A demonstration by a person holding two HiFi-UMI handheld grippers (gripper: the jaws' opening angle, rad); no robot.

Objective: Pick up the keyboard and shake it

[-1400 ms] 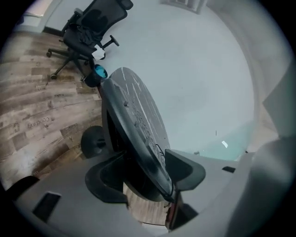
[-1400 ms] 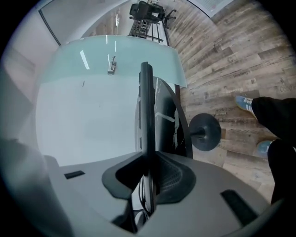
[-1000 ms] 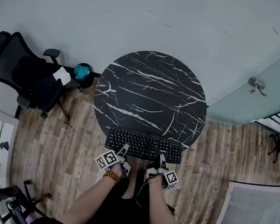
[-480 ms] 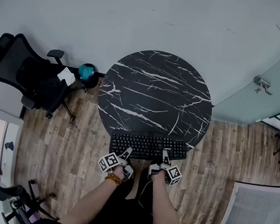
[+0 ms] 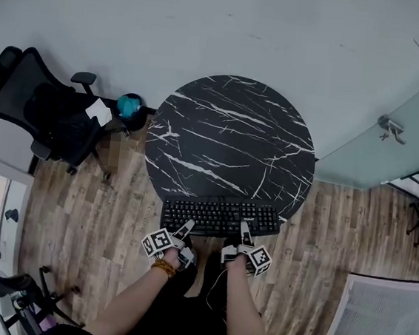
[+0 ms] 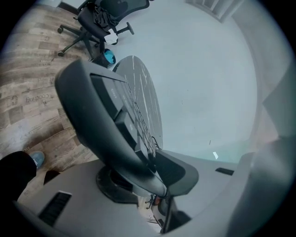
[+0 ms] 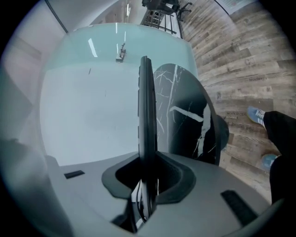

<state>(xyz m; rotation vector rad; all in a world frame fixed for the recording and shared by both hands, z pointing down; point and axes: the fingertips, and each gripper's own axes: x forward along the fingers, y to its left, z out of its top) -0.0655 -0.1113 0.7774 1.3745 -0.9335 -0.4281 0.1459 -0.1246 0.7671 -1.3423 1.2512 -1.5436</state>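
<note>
A black keyboard [image 5: 220,218] is held level over the near edge of the round black marble table [image 5: 227,142]. My left gripper [image 5: 186,230] grips its near edge left of centre, and my right gripper [image 5: 244,234] grips that edge right of centre. In the left gripper view the keyboard [image 6: 106,115] runs slanted out of my left gripper [image 6: 152,172], whose jaws have just been closing on it. The right gripper view shows the keyboard [image 7: 146,106] edge-on, clamped in my right gripper [image 7: 147,178], whose jaws have also just been closing, with the table [image 7: 185,120] beside it.
A black office chair [image 5: 43,119] stands at the left, with a teal thing in a black bin [image 5: 129,107] beside it. A glass partition [image 5: 391,137] closes the right side. A grey mesh chair [image 5: 379,322] sits at the bottom right. Wooden floor [image 5: 92,218] surrounds the table.
Keyboard and both grippers have shifted a little to the right in the head view, along with the table. Both grips on the keyboard's near edge stay.
</note>
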